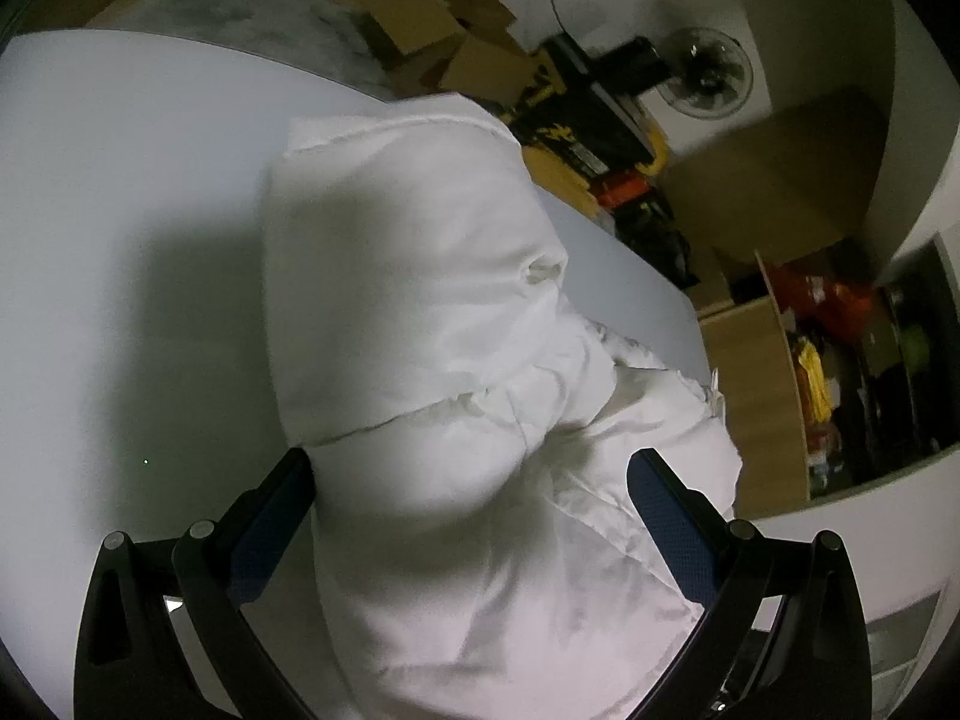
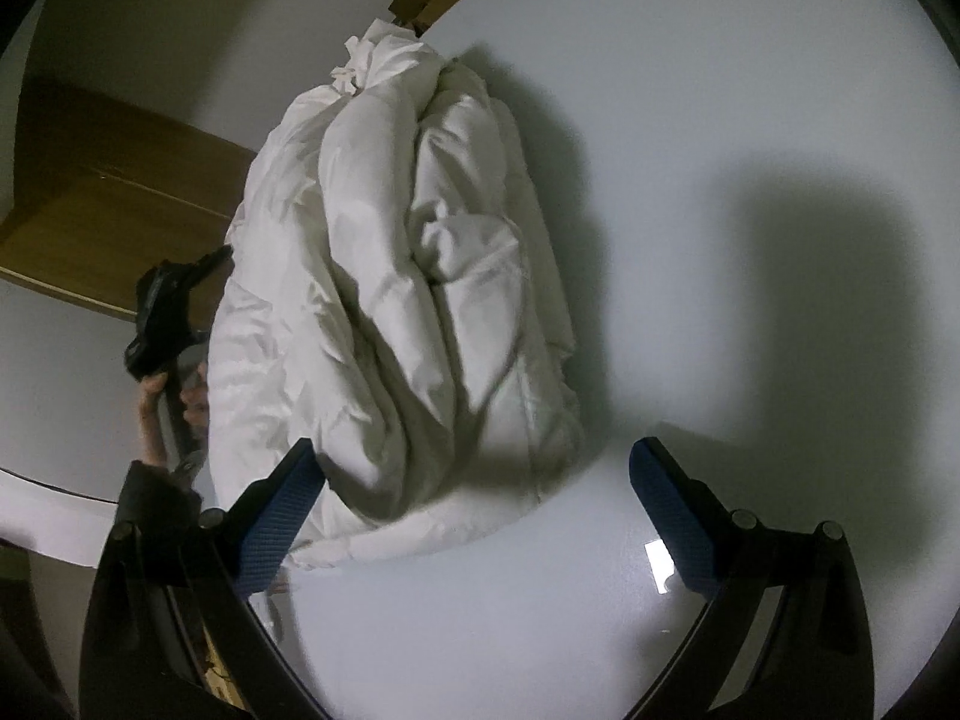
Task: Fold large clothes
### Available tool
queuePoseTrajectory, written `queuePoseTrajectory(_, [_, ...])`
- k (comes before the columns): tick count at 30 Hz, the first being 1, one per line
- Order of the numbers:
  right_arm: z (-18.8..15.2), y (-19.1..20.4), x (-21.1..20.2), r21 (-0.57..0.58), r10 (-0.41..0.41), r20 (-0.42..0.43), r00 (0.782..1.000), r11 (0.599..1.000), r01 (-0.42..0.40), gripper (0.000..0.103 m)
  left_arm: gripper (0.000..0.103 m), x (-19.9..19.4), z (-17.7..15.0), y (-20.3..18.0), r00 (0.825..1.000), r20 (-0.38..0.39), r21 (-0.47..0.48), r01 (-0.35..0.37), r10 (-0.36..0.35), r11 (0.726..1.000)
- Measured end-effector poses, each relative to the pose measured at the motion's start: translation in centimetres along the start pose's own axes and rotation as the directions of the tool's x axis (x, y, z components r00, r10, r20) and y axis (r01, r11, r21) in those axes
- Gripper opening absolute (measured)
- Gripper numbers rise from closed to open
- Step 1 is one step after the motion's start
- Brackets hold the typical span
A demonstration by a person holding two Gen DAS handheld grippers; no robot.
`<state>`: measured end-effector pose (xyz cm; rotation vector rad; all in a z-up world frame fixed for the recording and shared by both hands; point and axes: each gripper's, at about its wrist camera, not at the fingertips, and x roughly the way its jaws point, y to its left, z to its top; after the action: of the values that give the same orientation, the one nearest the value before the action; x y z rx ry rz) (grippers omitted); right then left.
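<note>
Beneath us the pale desk (image 2: 750,120) fills most of both views, and on it, near one edge, lies the white padded garment (image 2: 408,276), bunched into a thick, lumpy roll of several layers. In the left wrist view the same puffy bundle (image 1: 420,312) runs away from us, with a stitched hem crossing it just ahead of our fingers. We judge it light for its bulk, soft and springy, with smooth, probably slippery fabric, so folds will likely puff back open unless pressed flat. A seam or hem edge looks like the best place to take hold, pinching through a single layer or two instead of the fat middle. Our left gripper (image 1: 471,480) hovers over the near end of the bundle with fingers spread wide, holding nothing. Our right gripper (image 2: 477,474) is likewise spread and empty, its left finger (image 2: 282,504) just beside the roll's lower end, the other over bare desk.
</note>
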<state>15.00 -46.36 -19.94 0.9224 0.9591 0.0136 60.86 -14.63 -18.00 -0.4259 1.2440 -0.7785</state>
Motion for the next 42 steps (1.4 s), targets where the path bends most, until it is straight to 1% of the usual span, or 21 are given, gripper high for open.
queuePoseTrajectory(1, [0.3, 0.1, 0.2, -0.003, 0.004, 0.002, 1.000, 1.000, -0.004, 0.101, 0.103, 0.3, 0.0, 0.0, 1.000, -0.004, 0.011, -0.005, 0.005, 1.000])
queuePoseTrajectory(3, [0.7, 0.5, 0.9, 0.000, 0.010, 0.007, 1.000, 1.000, -0.010, 0.101, 0.103, 1.1, -0.4, 0.4, 0.999, -0.019, 0.051, -0.046, 0.047, 0.998])
queuePoseTrajectory(4, [1.0, 0.5, 1.2, 0.000, 0.011, 0.007, 1.000, 1.000, -0.011, 0.101, 0.103, 1.8, -0.4, 0.4, 0.998, -0.023, 0.057, -0.050, 0.051, 0.997])
queuePoseTrajectory(5, [1.1, 0.9, 1.6, -0.003, 0.008, 0.005, 1.000, 1.000, -0.008, 0.102, 0.103, 1.8, -0.4, 0.4, 0.999, -0.004, 0.069, -0.045, 0.046, 0.997])
queuePoseTrajectory(9, [1.5, 1.9, 2.4, -0.023, -0.026, 0.020, 0.999, 0.999, 0.026, 0.103, 0.103, 2.3, 0.0, 0.5, 1.000, -0.001, 0.055, -0.028, 0.028, 0.998])
queuePoseTrajectory(12, [1.4, 2.6, 2.7, -0.042, -0.044, 0.028, 0.999, 0.998, 0.045, 0.102, 0.102, 2.6, -0.1, 0.1, 0.998, -0.013, 0.056, -0.056, 0.056, 0.997])
queuePoseTrajectory(14, [1.4, 3.1, 2.9, -0.051, -0.051, 0.032, 0.998, 0.997, 0.052, 0.099, 0.101, 2.8, -0.3, -0.1, 0.998, -0.009, 0.036, -0.067, 0.067, 0.997])
queuePoseTrajectory(15, [1.4, 3.1, 2.9, -0.053, -0.051, 0.030, 0.998, 0.997, 0.053, 0.095, 0.098, 3.0, -0.3, -0.4, 0.997, -0.011, 0.037, -0.082, 0.083, 0.996])
queuePoseTrajectory(16, [1.4, 3.0, 2.9, -0.046, -0.046, 0.027, 0.999, 0.998, 0.048, 0.088, 0.095, 2.9, -0.5, -0.8, 0.995, -0.007, 0.044, -0.095, 0.095, 0.995])
queuePoseTrajectory(18, [0.8, 2.6, 2.5, -0.045, -0.034, 0.028, 0.999, 0.998, 0.035, 0.076, 0.082, 2.5, -0.8, -1.8, 0.990, 0.014, 0.077, -0.140, 0.140, 0.987])
queuePoseTrajectory(20, [0.6, 2.8, 2.2, -0.052, -0.018, 0.039, 0.999, 0.998, 0.020, 0.058, 0.058, 2.0, -1.1, -2.7, 0.988, 0.025, 0.108, -0.155, 0.153, 0.982])
queuePoseTrajectory(21, [0.6, 3.1, 2.0, -0.058, -0.014, 0.048, 0.999, 0.998, 0.017, 0.054, 0.047, 1.8, -1.3, -3.3, 0.987, 0.026, 0.128, -0.163, 0.161, 0.978])
queuePoseTrajectory(22, [0.5, 3.5, 1.9, -0.068, -0.016, 0.055, 0.998, 0.997, 0.020, 0.046, 0.043, 1.7, -1.4, -4.0, 0.983, 0.031, 0.157, -0.182, 0.179, 0.971])
queuePoseTrajectory(23, [0.4, 3.7, 1.9, -0.079, -0.019, 0.066, 0.998, 0.997, 0.024, 0.041, 0.037, 1.5, -1.7, -4.7, 0.978, 0.046, 0.184, -0.207, 0.202, 0.961])
queuePoseTrajectory(26, [0.3, 4.2, 2.1, -0.091, -0.014, 0.089, 0.996, 0.996, 0.022, 0.034, 0.027, 0.4, -2.3, -6.3, 0.965, 0.098, 0.242, -0.259, 0.242, 0.935])
queuePoseTrajectory(28, [0.2, 4.6, 1.9, -0.104, 0.001, 0.103, 0.995, 0.995, 0.010, 0.031, 0.024, -0.9, -2.8, -7.2, 0.960, 0.127, 0.264, -0.276, 0.251, 0.924])
queuePoseTrajectory(32, [-0.6, 5.7, 1.1, -0.147, 0.025, 0.125, 0.992, 0.989, -0.006, 0.030, 0.023, -4.0, -3.4, -8.7, 0.956, 0.155, 0.270, -0.283, 0.249, 0.920])
queuePoseTrajectory(35, [-1.3, 6.3, 0.2, -0.182, 0.053, 0.120, 0.991, 0.983, -0.031, 0.030, 0.023, -6.7, -4.4, -9.8, 0.943, 0.190, 0.286, -0.319, 0.273, 0.903])
queuePoseTrajectory(39, [-3.1, 7.2, 0.0, -0.235, 0.078, 0.101, 0.992, 0.971, -0.052, 0.030, 0.023, -10.4, -7.1, -9.1, 0.930, 0.216, 0.286, -0.351, 0.297, 0.891])
queuePoseTrajectory(40, [-3.6, 7.3, 0.4, -0.244, 0.082, 0.091, 0.993, 0.968, -0.058, 0.030, 0.023, -10.8, -7.4, -9.1, 0.928, 0.219, 0.283, -0.356, 0.301, 0.891])
queuePoseTrajectory(42, [-4.1, 7.0, 0.7, -0.251, 0.087, 0.071, 0.994, 0.966, -0.067, 0.030, 0.023, -12.0, -9.2, -7.9, 0.924, 0.217, 0.274, -0.368, 0.315, 0.889])
